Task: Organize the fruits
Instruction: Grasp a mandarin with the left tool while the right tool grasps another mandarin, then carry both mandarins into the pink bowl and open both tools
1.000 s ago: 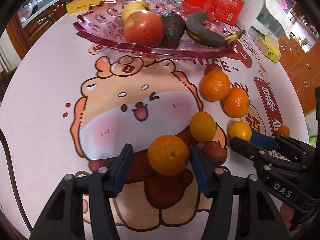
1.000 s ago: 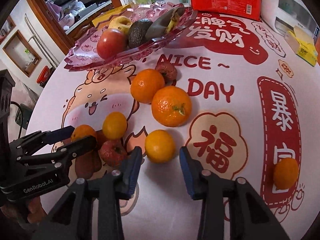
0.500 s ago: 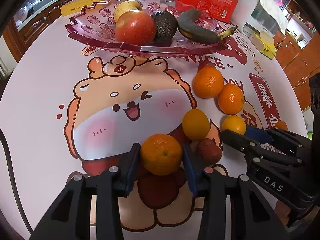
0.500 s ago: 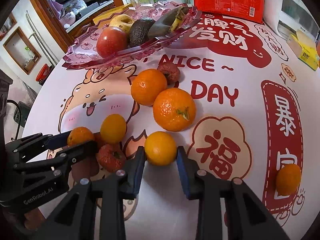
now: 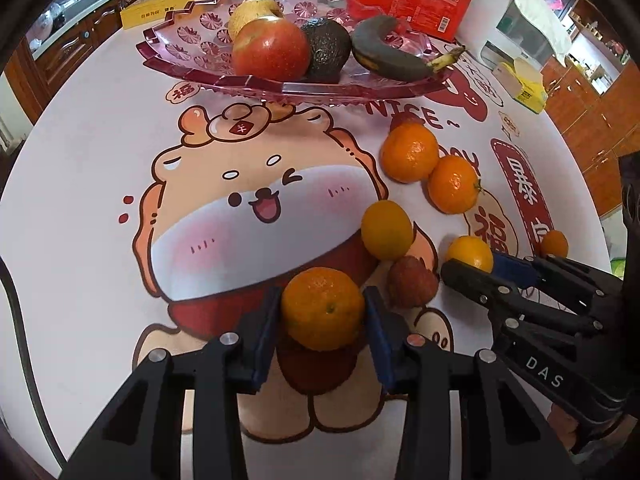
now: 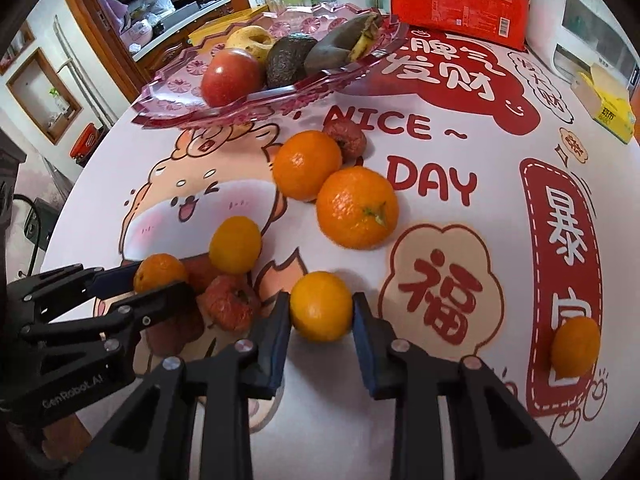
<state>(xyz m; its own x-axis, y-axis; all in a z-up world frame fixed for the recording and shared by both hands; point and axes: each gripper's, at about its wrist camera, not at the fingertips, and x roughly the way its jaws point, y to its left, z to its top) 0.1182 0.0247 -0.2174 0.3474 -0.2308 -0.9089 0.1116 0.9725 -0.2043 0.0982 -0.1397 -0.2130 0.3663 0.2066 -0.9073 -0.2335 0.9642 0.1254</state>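
My left gripper (image 5: pixel 321 305) is shut on a mandarin (image 5: pixel 322 314) that rests on the cartoon tablecloth, both blue pads pressing its sides. My right gripper (image 6: pixel 321 303) is shut on a smaller yellow-orange citrus (image 6: pixel 320 308), also on the cloth. A rough red fruit (image 6: pixel 230 300) lies between the two grippers. Loose on the cloth are two big oranges (image 6: pixel 306 164) (image 6: pixel 357 206), a yellow-orange citrus (image 6: pixel 235 244), a second red fruit (image 6: pixel 346 140) and a small orange (image 6: pixel 576 346). At the back, a pink glass dish (image 5: pixel 192 40) holds an apple (image 5: pixel 271 50), an avocado (image 5: pixel 326 48), a dark banana (image 5: pixel 392 58) and a yellow fruit (image 5: pixel 254 12).
Behind the dish stand a red package (image 6: pixel 460 0), a white appliance (image 5: pixel 516 8) and a yellow box (image 6: pixel 608 104). The round table's edge curves away on the left and right. Wooden cabinets line the room beyond.
Both pairs of jaws have narrowed onto their fruit: the left onto the mandarin, the right onto the small citrus. Neither hand has shifted much.
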